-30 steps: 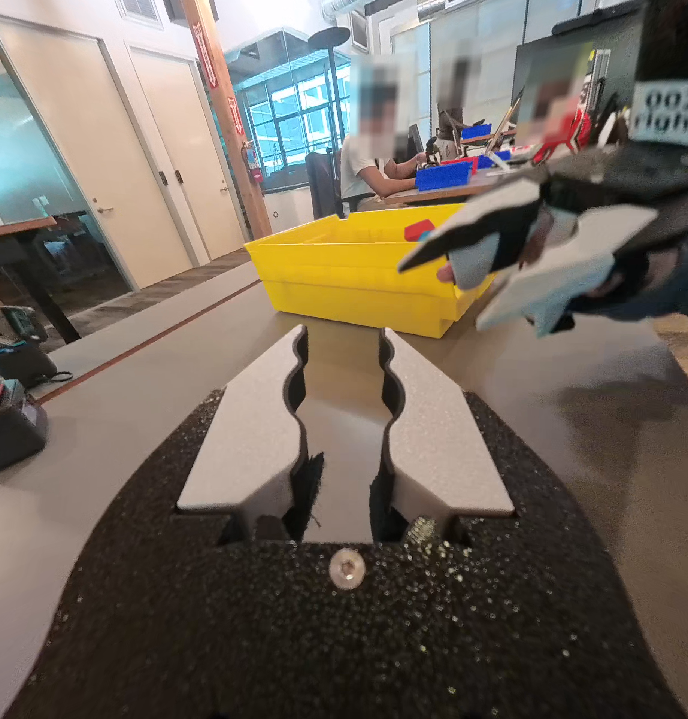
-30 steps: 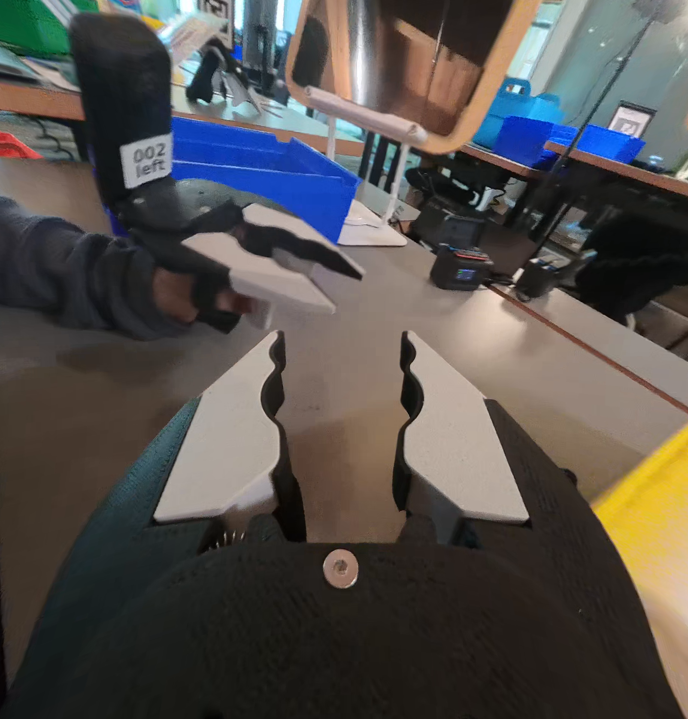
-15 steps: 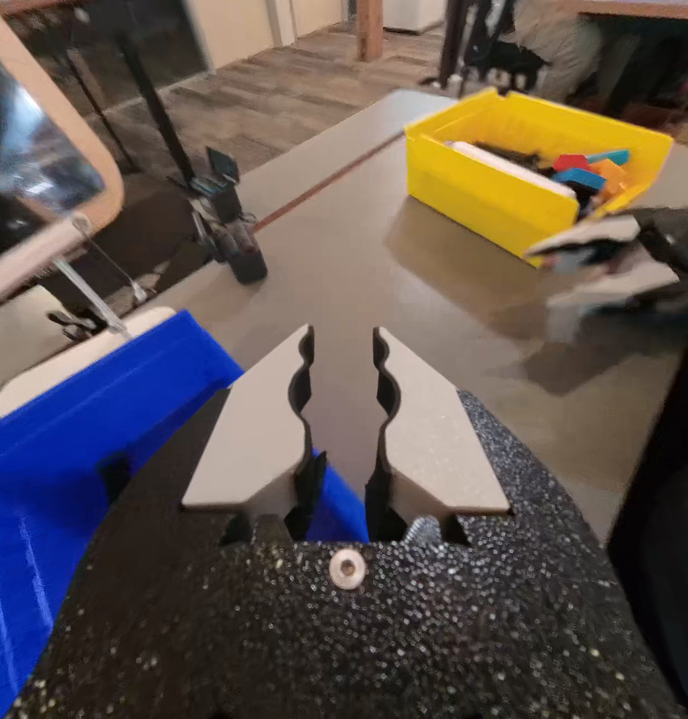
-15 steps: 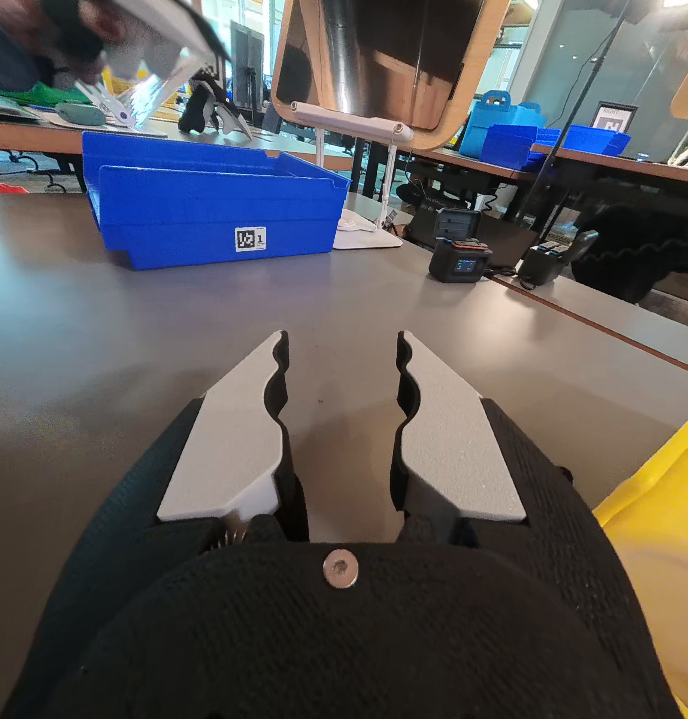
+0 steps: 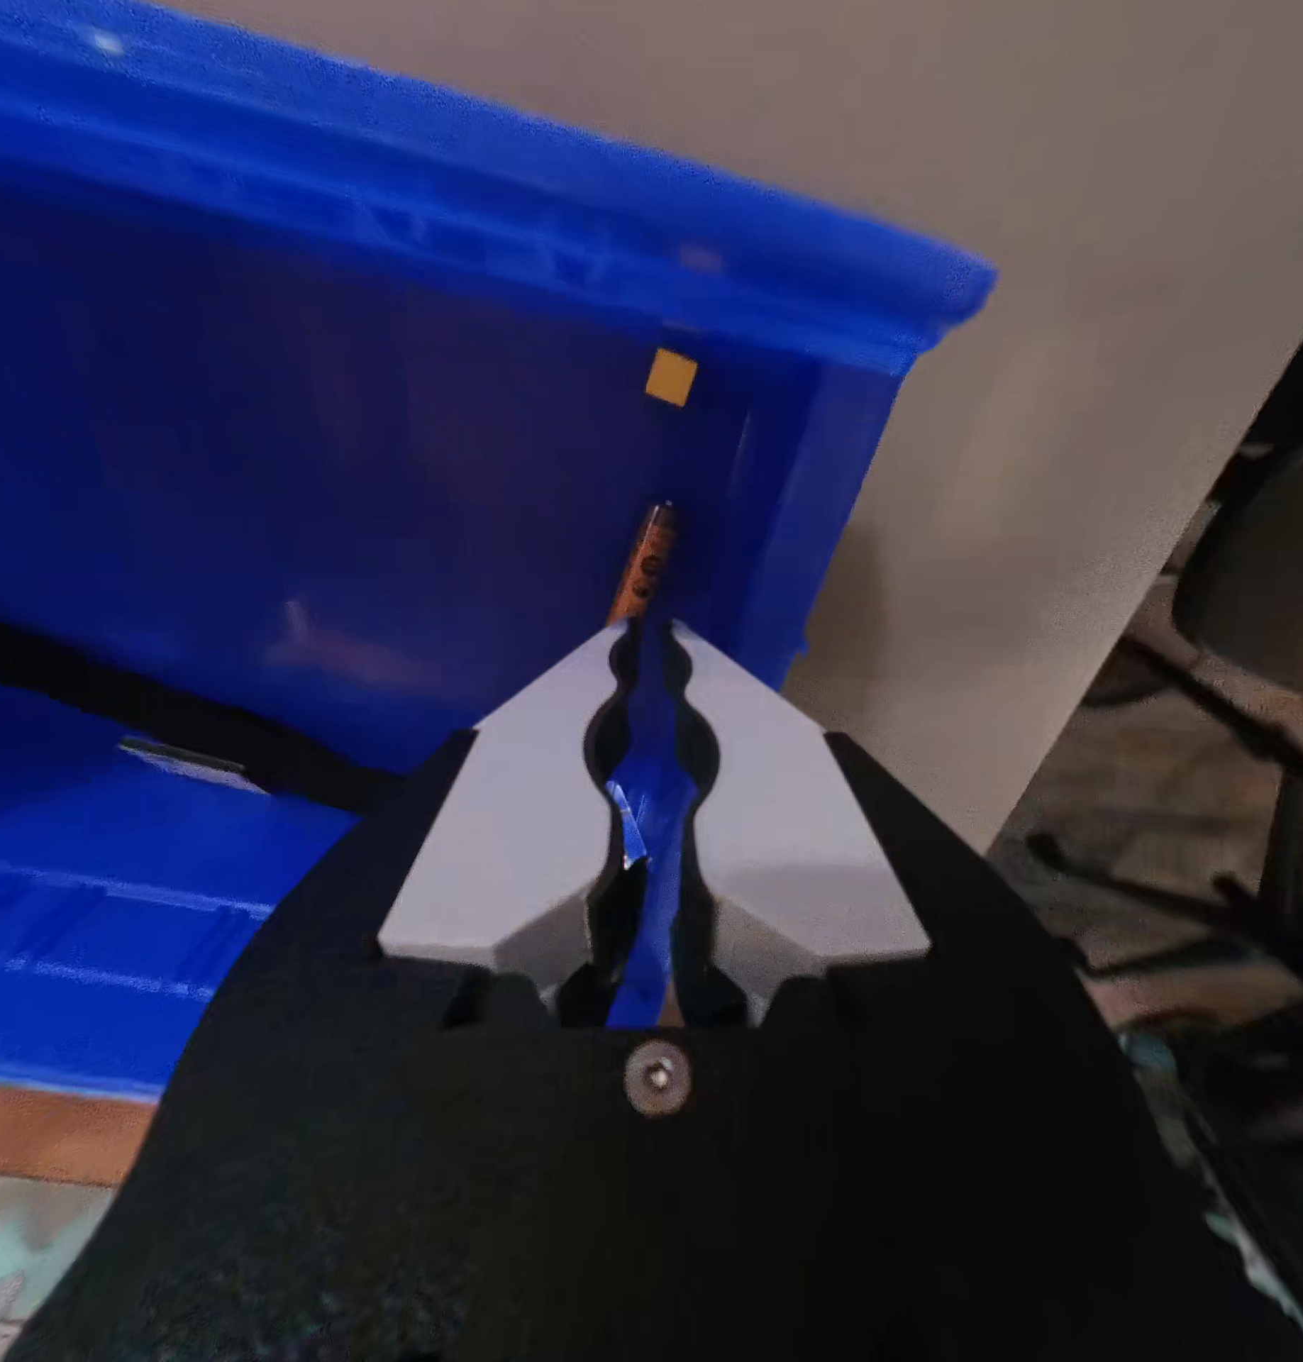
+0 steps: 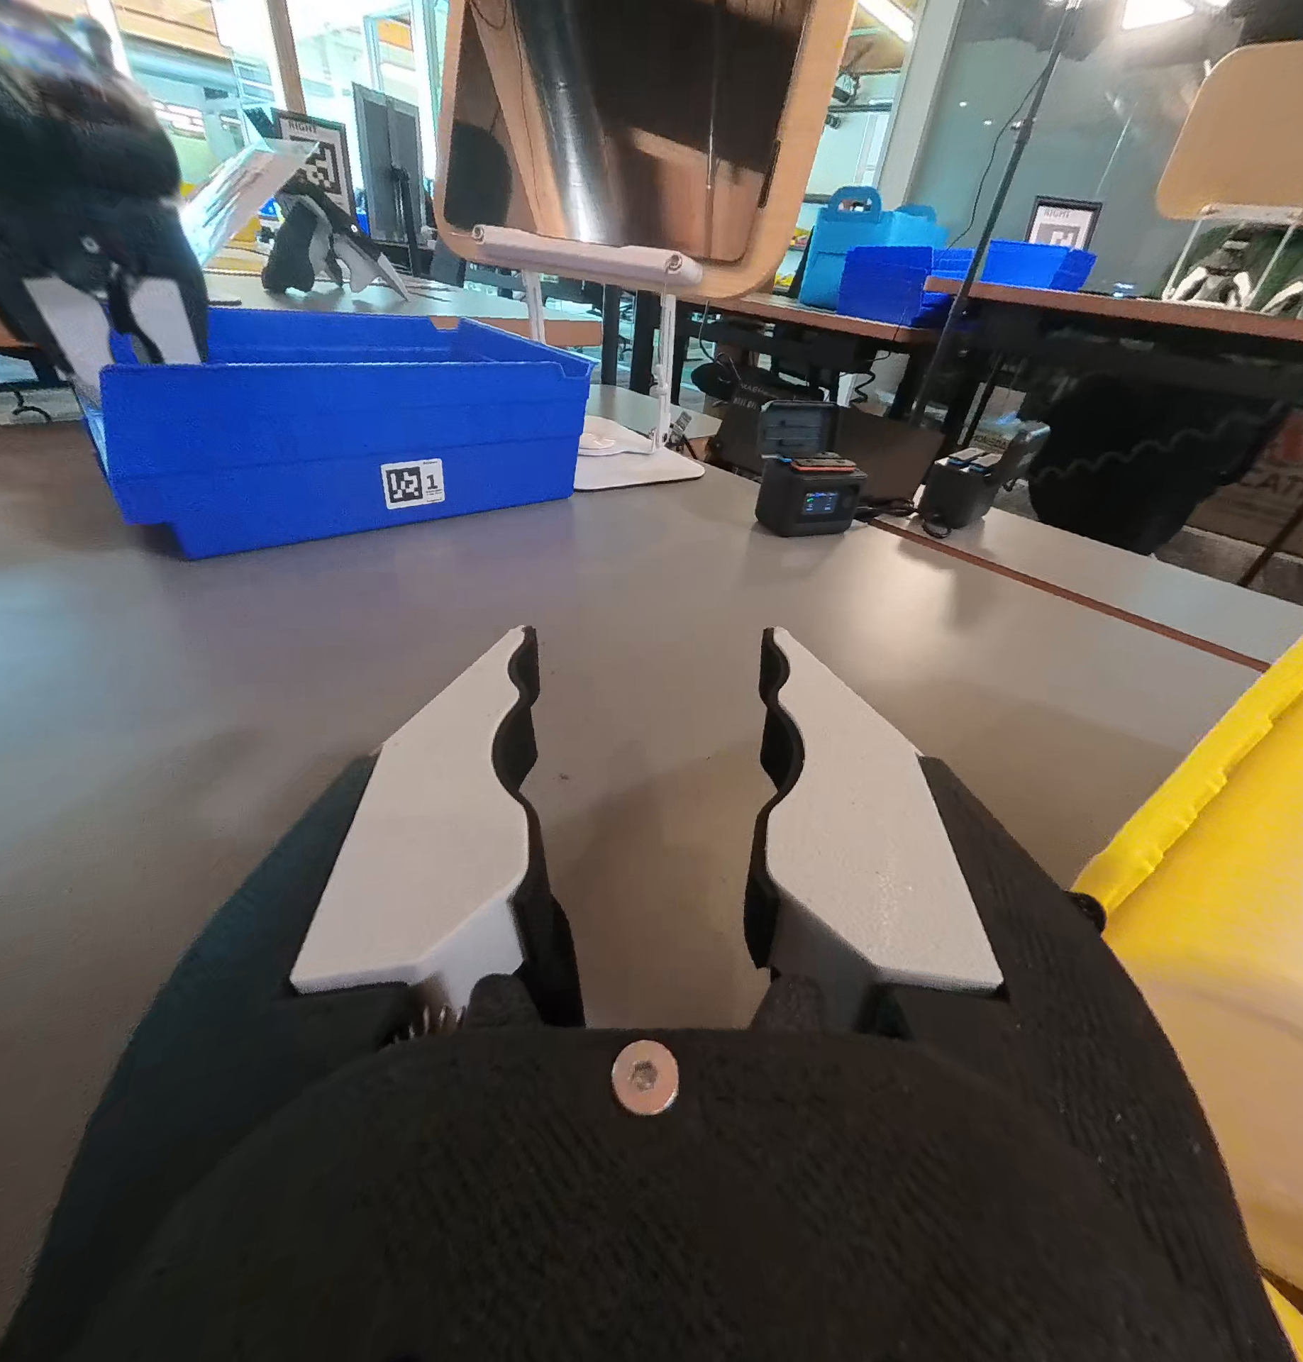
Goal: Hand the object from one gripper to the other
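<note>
Where the left wrist view looks down, the left tongs [image 5: 650,625] reach into a blue plastic bin [image 5: 412,258] standing on the grey bench [image 5: 1075,221]. Their jaws are narrowed to a slit, with blue showing through. A thin brown rod [image 5: 647,567], which I take for the object, lies just right of centre by the bin's corner, its near end at the tips. Whether it is already pinched I cannot tell. It looks light, stiff and slim, and being round it would likely roll or swivel in a loose grip. Holding it near one end should leave the other end free for the second tongs. Dark marks on it are too blurred to read. A small yellow square [image 5: 670,387] lies above it, and a black strap [image 5: 154,707] crosses the left of the frame.

In the right wrist view, the right tongs [image 6: 648,634] hang spread wide and empty over the bench at lower centre. At the upper left the left tongs dip into the blue bin, which bears a white sticker [image 6: 412,484] with a black square code on its front wall. A yellow plastic bin [image 6: 1223,847] fills the right edge. Similar coded placards [image 6: 1064,225] stand in the background. No brand can be made out.
</note>
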{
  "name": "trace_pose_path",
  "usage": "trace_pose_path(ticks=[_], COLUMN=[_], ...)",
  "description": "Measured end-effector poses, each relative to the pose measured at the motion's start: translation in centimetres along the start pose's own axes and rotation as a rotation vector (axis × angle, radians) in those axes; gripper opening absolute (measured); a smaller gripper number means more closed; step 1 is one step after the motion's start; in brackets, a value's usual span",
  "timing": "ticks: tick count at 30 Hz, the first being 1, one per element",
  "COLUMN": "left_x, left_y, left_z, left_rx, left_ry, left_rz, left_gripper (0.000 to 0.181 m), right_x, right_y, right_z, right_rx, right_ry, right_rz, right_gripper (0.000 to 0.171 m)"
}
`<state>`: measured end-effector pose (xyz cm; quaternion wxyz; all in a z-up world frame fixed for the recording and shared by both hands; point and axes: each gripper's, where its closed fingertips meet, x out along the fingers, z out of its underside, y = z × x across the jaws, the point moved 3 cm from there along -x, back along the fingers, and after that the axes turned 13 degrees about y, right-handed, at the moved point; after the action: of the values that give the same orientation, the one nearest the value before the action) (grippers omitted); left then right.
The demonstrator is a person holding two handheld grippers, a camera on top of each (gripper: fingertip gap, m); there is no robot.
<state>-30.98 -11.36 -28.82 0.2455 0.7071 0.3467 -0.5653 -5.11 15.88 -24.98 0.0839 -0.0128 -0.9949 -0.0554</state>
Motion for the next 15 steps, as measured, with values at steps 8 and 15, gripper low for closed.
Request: trace_pose_path(ticks=[8, 15], left_x=[1.8, 2.8], left_y=[-0.5, -0.7], left_z=[-0.5, 0.0], left_rx=[0.095, 0.171], left_ry=[-0.059, -0.054], left_rz=[0.113, 0.199], left_gripper=[0.009, 0.009], right_x=[0.0, 0.1], right_y=[0.8, 0.7], right_z=[-0.4, -0.4], right_rx=[-0.024, -0.019], right_ry=[0.04, 0.039], right_rz=[0.061, 0.05], right_gripper=[0.074, 0.073])
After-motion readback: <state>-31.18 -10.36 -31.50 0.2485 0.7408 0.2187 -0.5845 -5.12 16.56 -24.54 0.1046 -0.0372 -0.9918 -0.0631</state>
